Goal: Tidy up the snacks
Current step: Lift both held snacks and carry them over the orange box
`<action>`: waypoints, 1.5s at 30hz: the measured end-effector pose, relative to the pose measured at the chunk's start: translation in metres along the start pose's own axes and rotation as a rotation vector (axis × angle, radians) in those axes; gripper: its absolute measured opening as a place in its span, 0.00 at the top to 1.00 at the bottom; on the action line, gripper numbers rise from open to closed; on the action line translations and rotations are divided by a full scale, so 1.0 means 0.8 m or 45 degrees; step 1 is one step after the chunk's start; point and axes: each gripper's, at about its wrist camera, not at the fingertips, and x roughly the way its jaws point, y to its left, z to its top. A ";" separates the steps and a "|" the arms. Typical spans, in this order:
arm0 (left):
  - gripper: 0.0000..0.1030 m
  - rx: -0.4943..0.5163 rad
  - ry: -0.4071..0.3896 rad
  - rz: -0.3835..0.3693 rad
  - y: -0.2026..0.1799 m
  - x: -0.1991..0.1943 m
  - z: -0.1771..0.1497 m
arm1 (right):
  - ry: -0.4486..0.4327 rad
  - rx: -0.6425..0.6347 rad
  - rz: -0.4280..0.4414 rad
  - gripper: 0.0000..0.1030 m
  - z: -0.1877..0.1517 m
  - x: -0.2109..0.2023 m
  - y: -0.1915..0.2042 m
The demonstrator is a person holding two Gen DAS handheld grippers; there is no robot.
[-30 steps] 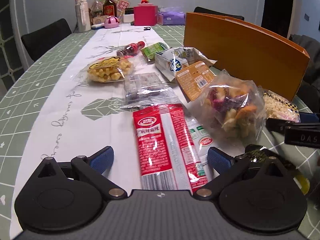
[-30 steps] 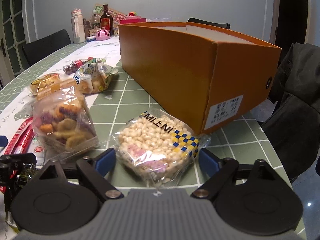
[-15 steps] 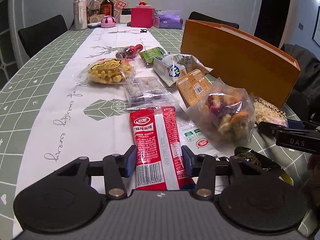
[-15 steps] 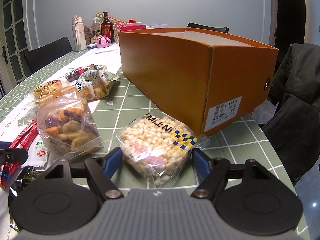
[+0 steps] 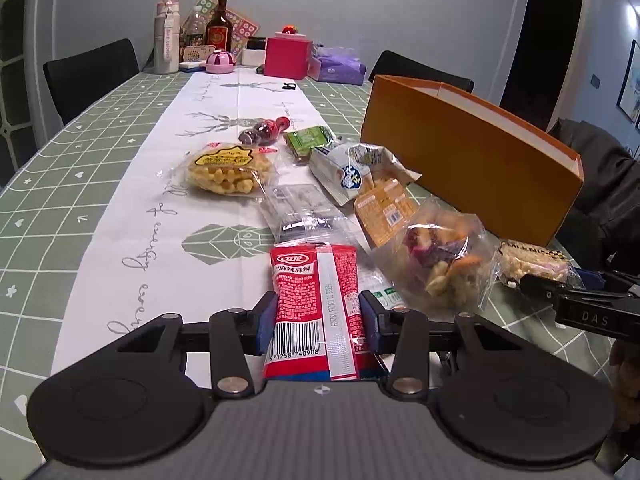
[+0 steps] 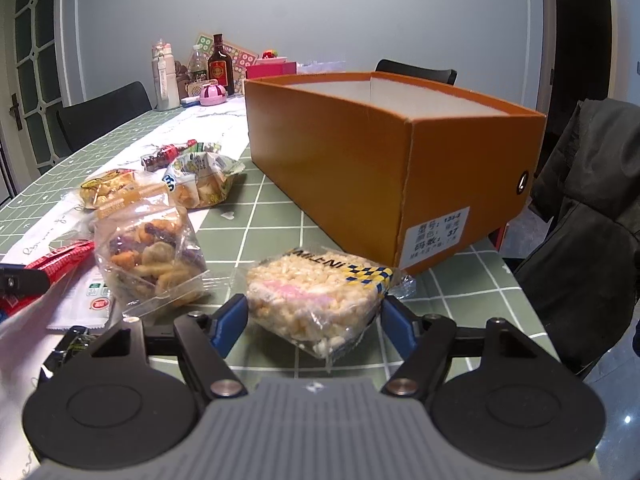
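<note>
The left gripper (image 5: 316, 320) has just closed on a red snack packet (image 5: 314, 304) (barcode nearest). The right gripper (image 6: 314, 312), jaws closing, clamps a puffed-rice bar (image 6: 316, 296) near the orange box (image 6: 384, 172).

Green checked table (image 5: 72, 168) bears white runner (image 5: 168, 216), snack bags (image 5: 228, 168), orange box (image 6: 360, 152).

We find a home dining room: checked tablecloth (image 5: 72, 168), chairs (image 5: 92, 72) at ten o'clock, bottles (image 5: 218, 28) at twelve.
</note>
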 end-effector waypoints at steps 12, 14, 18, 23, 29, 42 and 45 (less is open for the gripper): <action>0.53 0.010 -0.041 -0.023 0.001 -0.014 0.003 | -0.020 -0.014 0.004 0.32 -0.008 -0.029 -0.005; 0.53 0.011 -0.057 -0.021 0.001 -0.017 0.005 | -0.030 -0.003 -0.006 0.32 -0.008 -0.036 -0.010; 0.53 0.011 -0.083 -0.024 0.001 -0.024 0.009 | -0.072 0.013 -0.021 0.33 -0.001 -0.054 -0.018; 0.53 0.024 -0.113 -0.033 -0.002 -0.032 0.015 | -0.101 -0.006 -0.016 0.38 0.009 -0.066 -0.020; 0.53 0.023 -0.113 -0.050 -0.004 -0.035 0.014 | -0.011 -0.048 0.004 0.39 -0.002 -0.057 -0.015; 0.53 0.019 -0.108 -0.067 -0.006 -0.035 0.012 | 0.101 0.207 -0.054 0.07 -0.001 -0.041 -0.024; 0.53 0.022 -0.104 -0.073 -0.007 -0.034 0.012 | 0.122 0.258 -0.122 0.07 0.007 -0.019 -0.020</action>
